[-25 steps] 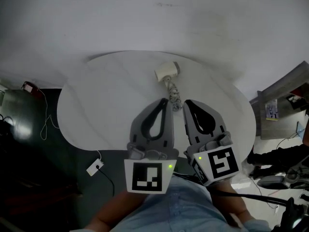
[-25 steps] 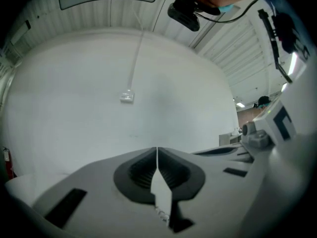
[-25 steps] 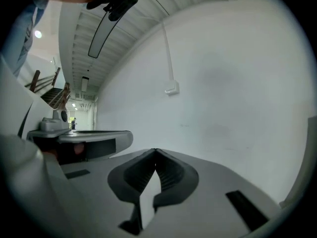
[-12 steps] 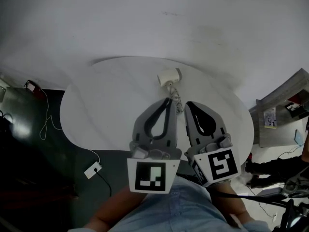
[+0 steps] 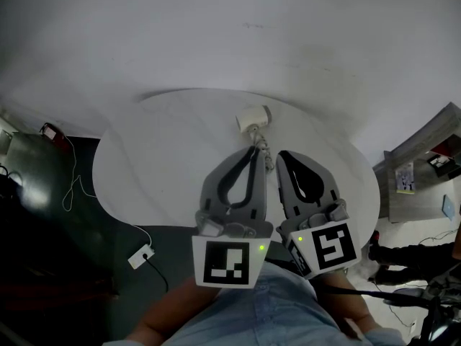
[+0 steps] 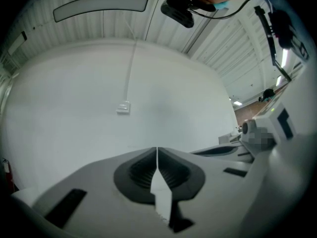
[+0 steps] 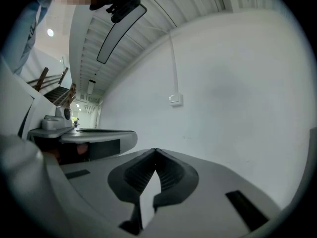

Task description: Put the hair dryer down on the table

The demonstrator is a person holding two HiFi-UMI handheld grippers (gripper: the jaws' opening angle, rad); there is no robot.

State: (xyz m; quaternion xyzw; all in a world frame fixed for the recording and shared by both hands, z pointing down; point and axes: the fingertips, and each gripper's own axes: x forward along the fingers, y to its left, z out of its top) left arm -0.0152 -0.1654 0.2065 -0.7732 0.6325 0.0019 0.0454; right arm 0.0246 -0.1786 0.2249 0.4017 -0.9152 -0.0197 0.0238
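Premises: a round white bench (image 5: 158, 171) stands against a plain white wall (image 5: 216, 27). Dark floor (image 5: 43, 215) shows at the left of the head view, with a small white plug block (image 5: 141, 254) and its lead lying on it.

Left claw (image 5: 253, 151): pressed together, nothing between the jaws. Its own view shows the ribbed pads meeting along one line, with only wall beyond.

Right claw (image 5: 279, 156): likewise pressed together and empty.

Both claws sit side by side at lower centre, held level over the near part of the bench.

Hair dryer (image 5: 252, 117): lying on the bench at upper centre, just beyond the claw tips and gripped by neither. Its coiled cord (image 5: 260, 143) runs from it down toward those tips. Contact with them cannot be confirmed.

Assessment: the dryer is already down, so the task appears complete.

Handling: judged light, with a stiff, smooth plastic shell liable to slip under a narrow pinch. Best purchase would be across the handle or the narrowest part of the body, though the handle cannot be made out here. The cord is limp and could drag or snag.
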